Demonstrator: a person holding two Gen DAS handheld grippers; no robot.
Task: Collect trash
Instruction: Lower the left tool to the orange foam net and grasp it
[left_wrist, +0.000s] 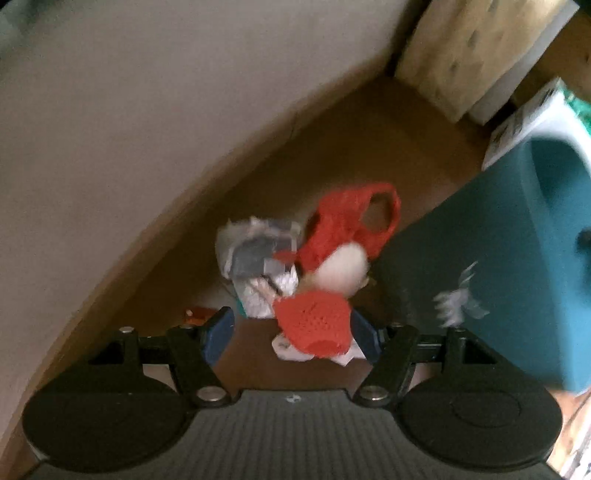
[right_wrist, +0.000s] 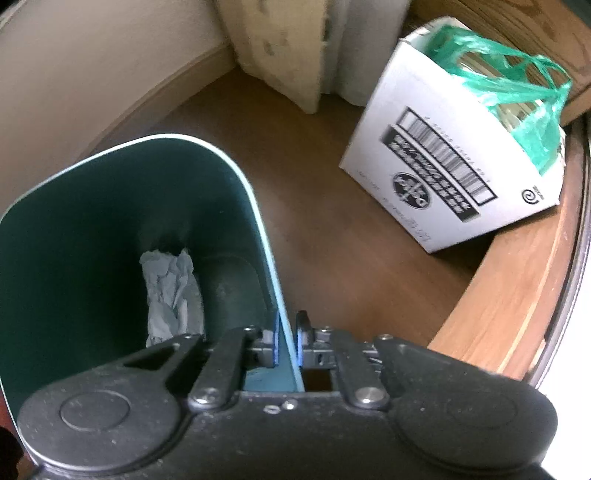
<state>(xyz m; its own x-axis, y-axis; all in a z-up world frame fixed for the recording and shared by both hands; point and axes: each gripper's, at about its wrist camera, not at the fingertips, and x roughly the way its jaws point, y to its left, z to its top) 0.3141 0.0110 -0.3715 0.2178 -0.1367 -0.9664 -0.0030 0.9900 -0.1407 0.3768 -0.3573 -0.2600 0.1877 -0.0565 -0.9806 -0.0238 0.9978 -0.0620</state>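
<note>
The trash is a little heap on the brown floor (left_wrist: 332, 155) by the wall: red mesh netting (left_wrist: 347, 225), crumpled silvery wrappers (left_wrist: 255, 251), something white and round (left_wrist: 343, 273). Left gripper (left_wrist: 291, 330) hangs spread wide right over it, gripping nothing. Right gripper (right_wrist: 287, 341) is pinched on the rim of the teal bin (right_wrist: 110, 206), with crumpled paper (right_wrist: 170, 291) at the bottom.

A smooth teal plastic waste bin (right_wrist: 110, 229) with a matt, dark inside is seen, and crumpled grey paper (right_wrist: 170, 291) in it. The brown wooden floor (right_wrist: 332, 258) looks smooth with a dull sheen. A white printed cardboard box (right_wrist: 436, 177) is lined with thin, glossy green plastic film (right_wrist: 517, 85). Red open-weave mesh netting (left_wrist: 314, 325) looks rough beside crinkled white-and-grey paper scraps (left_wrist: 255, 251).
</note>
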